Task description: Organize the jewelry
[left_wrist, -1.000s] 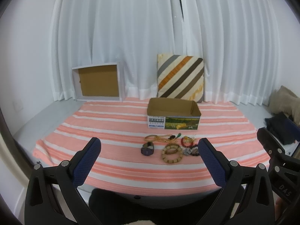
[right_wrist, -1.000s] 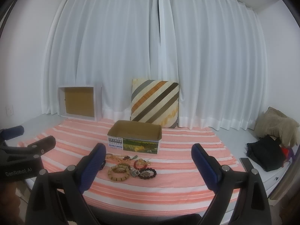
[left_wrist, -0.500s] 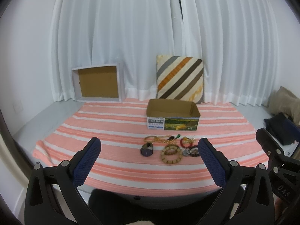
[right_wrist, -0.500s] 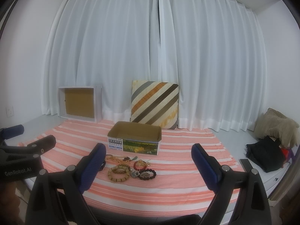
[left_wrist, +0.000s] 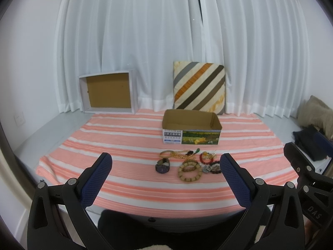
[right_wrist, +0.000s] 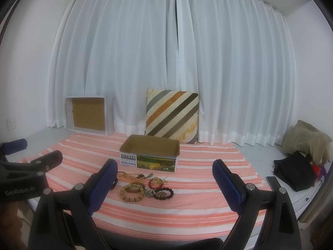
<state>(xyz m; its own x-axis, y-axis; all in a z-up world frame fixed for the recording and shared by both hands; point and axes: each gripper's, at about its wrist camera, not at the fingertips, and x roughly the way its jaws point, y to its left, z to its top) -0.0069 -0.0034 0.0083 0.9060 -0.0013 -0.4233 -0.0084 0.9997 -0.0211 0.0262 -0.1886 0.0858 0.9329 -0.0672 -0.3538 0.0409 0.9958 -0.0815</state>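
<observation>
Start step: both grippers, left [left_wrist: 165, 164] and right [right_wrist: 164, 171], wide open, empty; next, approach lower-centre chunky tan wooden-bead bracelet [right_wrist: 132, 192] w/ open brown cardboard box [right_wrist: 150, 153] behind.

The right tongs' finger [right_wrist: 104, 182] partly hides a watch [right_wrist: 114, 184].

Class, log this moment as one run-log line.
left gripper: open, empty | right gripper: open, empty | beaded bracelets: on striped cloth | open cardboard box: behind them
</observation>
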